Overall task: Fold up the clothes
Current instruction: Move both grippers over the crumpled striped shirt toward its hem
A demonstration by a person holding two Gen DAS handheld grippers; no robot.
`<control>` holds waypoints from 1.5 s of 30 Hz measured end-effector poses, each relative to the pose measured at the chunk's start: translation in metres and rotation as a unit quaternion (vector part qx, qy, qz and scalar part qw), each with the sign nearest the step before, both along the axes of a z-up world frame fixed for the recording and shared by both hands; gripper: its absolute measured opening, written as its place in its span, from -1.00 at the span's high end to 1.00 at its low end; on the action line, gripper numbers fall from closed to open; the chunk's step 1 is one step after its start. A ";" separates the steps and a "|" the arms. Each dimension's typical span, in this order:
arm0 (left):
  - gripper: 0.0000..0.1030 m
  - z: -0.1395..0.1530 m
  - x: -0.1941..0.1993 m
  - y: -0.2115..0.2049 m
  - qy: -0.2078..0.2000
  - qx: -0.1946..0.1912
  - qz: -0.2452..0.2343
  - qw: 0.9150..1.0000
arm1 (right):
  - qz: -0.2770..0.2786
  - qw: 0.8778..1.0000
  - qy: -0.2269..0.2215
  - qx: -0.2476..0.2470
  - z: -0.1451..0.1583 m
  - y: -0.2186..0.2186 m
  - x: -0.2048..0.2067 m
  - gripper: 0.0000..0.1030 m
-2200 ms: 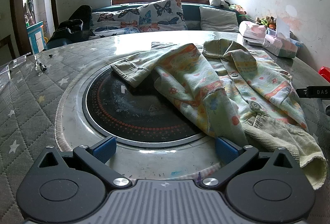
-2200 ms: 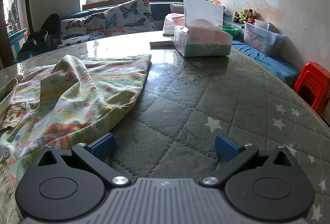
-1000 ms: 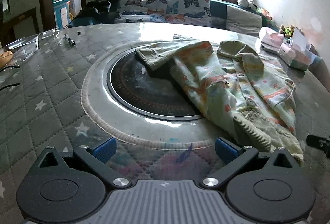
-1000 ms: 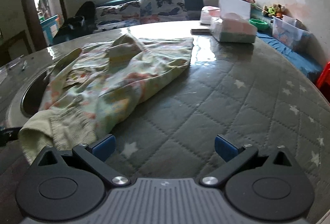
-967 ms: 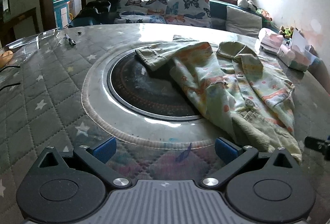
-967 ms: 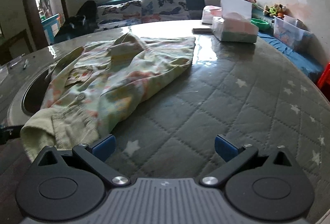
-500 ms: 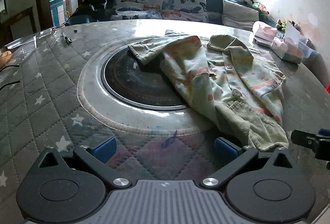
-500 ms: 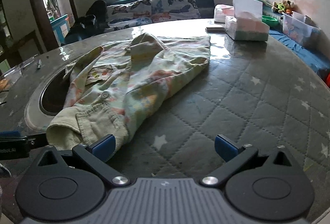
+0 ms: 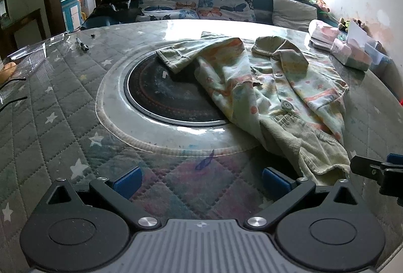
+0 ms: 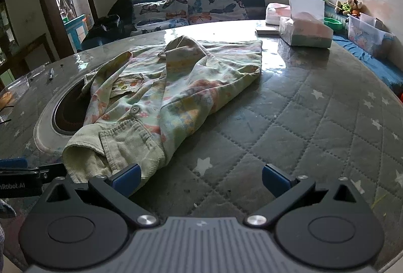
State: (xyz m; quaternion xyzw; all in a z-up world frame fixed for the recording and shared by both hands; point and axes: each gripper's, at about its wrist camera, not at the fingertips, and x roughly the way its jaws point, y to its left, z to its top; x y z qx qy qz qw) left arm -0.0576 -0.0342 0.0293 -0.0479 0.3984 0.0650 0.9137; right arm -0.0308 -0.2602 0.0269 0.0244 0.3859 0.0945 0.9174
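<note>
— So, left wrist view first: where is the garment?
— Crumpled right of centre, the jacket [image 9: 274,96] lies on the tabletop [image 9: 50,102], one sleeve draped over the dark round inset [image 9: 163,96] mid-frame. Its corduroy cuff reaches the lower right, just beside the right pad of the left gripper [image 9: 200,181]

— And that gripper?
— Spread wide, nothing between its blue pads. The right gripper [image 9: 377,168] pokes in at the right edge, near the cuff

— Now the right wrist view?
— Jacket [image 10: 176,86] fills the centre-left of the frame; its cuff lies at the left pad of the right gripper [image 10: 200,178], though I cannot tell if they touch. Jaws wide, holding nothing. A tissue box [image 10: 306,31] stands at upper right, well apart from the jacket
</note>
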 end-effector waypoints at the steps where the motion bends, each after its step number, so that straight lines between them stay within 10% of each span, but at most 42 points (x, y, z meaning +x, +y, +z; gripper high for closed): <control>1: -1.00 0.000 0.000 -0.001 0.001 0.000 0.000 1.000 | 0.000 1.000 0.001 0.000 0.000 0.000 0.000 -1.00; 45: -1.00 0.008 0.002 -0.010 0.002 0.008 -0.012 1.000 | 0.022 1.000 0.000 -0.006 0.003 0.014 0.003 -1.00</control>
